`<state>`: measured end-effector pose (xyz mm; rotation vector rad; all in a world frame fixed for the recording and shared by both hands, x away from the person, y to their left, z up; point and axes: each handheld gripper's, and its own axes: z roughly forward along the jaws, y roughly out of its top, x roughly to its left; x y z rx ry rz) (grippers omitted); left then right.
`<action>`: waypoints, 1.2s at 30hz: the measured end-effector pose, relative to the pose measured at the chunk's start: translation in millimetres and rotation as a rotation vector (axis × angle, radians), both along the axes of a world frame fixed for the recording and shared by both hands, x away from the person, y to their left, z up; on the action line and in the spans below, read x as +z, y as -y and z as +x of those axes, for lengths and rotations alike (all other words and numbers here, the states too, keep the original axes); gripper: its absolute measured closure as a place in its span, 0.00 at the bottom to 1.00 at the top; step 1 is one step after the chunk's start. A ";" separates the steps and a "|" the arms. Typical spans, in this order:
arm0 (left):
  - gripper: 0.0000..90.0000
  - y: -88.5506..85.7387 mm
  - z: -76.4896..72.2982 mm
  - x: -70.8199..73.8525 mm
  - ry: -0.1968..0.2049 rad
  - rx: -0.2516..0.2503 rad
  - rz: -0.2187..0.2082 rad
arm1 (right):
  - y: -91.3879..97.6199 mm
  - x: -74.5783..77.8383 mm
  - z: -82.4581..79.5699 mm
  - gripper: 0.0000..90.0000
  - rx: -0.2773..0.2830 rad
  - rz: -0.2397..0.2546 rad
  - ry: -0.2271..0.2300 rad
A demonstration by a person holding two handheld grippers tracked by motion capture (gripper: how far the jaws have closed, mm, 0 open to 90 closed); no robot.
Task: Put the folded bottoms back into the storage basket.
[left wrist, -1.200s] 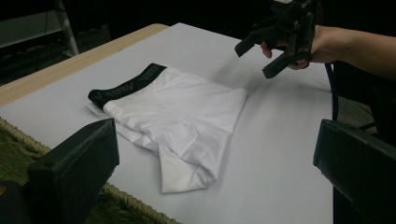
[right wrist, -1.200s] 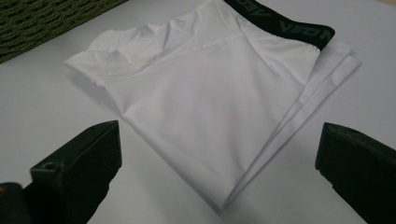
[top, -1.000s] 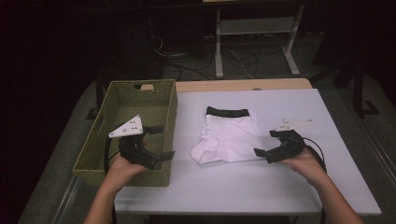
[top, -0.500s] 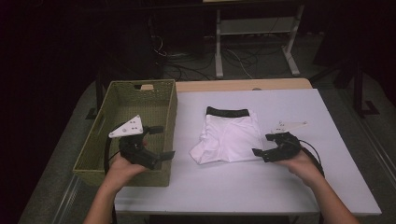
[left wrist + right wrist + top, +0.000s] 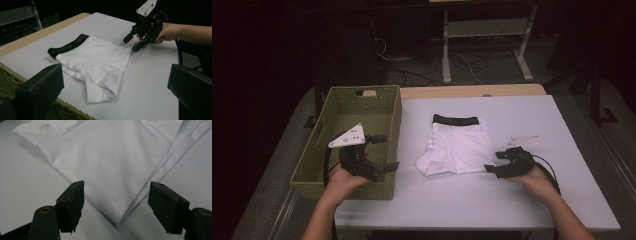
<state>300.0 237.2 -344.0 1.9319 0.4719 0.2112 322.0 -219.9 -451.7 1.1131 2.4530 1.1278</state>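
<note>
White cloth lay between the jaws of my right gripper (image 5: pixel 116 205): I had brought it low to the near right corner of the folded shorts (image 5: pixel 458 147), and its jaws had just been closing, though they were only part shut and the pads stood clear of the fabric on both sides, gripping nothing. I judged that corner the sensible place to bite, since the folded layers came to a point there and one pinch would catch them together. The corner's tip sat just short of the jaw line, so I reckoned I needed to ease forward a touch before the pads met.

My left gripper (image 5: pixel 379 152) hovered wide open and empty over the near right part of the woven basket (image 5: pixel 342 107), facing across toward the shorts. I kept it there as a waiting hand, close to where I took the garment to be headed.

The shorts lay flat in the middle of the pale surface (image 5: pixel 522 112), black waistband (image 5: pixel 457 120) toward the far edge, well apart from the basket's wall. Bare surface ran to the right of and in front of the garment, so I had free room to lift or drag. Only the basket rim (image 5: pixel 396 120) stood to the left in the path.
</note>
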 end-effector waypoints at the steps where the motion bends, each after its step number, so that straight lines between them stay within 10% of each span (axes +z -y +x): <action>1: 0.00 0.0 0.0 0.0 0.000 0.000 0.000 | -0.4 -0.9 -0.7 0.33 0.005 -0.001 -0.003; 22: 0.00 -0.2 -0.1 0.0 0.000 0.000 -0.002 | -6.0 -12.2 -3.1 0.37 0.037 -0.097 0.017; 36: 0.00 0.1 0.0 0.0 -0.002 0.003 -0.001 | -5.6 -11.0 -4.0 0.63 0.048 -0.101 0.039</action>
